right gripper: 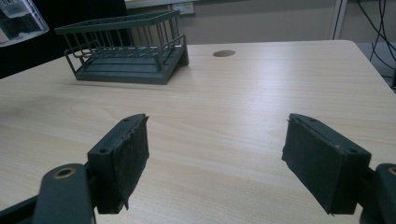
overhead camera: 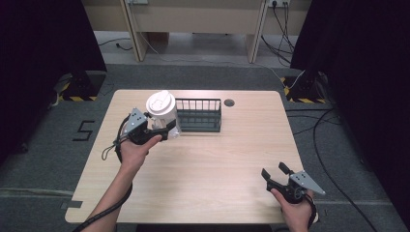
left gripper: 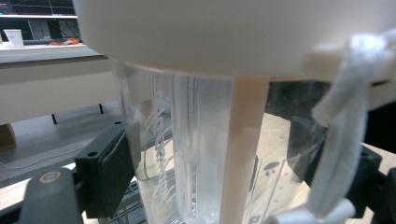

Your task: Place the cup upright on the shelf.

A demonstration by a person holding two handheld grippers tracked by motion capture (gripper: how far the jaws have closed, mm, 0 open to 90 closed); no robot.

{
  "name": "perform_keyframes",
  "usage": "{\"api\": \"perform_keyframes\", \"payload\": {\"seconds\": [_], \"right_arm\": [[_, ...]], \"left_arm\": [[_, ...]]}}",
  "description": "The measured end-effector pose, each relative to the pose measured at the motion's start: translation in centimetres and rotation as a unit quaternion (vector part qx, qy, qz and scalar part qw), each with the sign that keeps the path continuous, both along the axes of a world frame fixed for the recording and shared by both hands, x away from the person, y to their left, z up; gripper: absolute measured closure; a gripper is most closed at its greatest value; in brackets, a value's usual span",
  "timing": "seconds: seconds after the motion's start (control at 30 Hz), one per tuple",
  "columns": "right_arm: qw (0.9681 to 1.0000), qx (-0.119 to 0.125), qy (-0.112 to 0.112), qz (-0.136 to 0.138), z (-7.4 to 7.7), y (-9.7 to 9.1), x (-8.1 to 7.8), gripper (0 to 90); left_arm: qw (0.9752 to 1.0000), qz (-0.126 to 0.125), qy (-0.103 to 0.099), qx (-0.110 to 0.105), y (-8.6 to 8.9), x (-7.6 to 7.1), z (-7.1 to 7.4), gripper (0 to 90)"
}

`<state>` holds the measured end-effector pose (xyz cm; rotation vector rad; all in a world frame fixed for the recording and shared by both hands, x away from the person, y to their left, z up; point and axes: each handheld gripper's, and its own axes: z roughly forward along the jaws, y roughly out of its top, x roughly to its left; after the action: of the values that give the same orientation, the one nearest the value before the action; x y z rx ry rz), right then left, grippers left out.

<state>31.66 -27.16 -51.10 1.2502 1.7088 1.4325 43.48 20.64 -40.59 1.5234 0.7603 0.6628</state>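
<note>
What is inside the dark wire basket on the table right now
Nothing shows in the wire basket: its slatted floor looks bare. The cup, held in the left tool, hides part of its left end in the high view.

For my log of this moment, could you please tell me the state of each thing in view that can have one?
Clear plastic bottle with a white lid: lid on, upright, held beside the rack's left end.
Dark wire rack: empty, standing on the table.
Left gripper: shut on the bottle's clear body.
Right gripper: open, holding nothing, near the table's front right edge.
Light wooden table: bare apart from the rack.
</note>
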Motion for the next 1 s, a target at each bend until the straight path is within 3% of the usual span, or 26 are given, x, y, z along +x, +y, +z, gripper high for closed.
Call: {"api": "perform_keyframes", "payload": {"seconds": [1.0], "right_arm": [[1.0000,0.000,0.000,0.003,-0.1,0.0,0.1,23.2]], "left_arm": [[1.0000,0.003,0.001,-0.004,-1.6,2.1,0.7,16.8]]}}
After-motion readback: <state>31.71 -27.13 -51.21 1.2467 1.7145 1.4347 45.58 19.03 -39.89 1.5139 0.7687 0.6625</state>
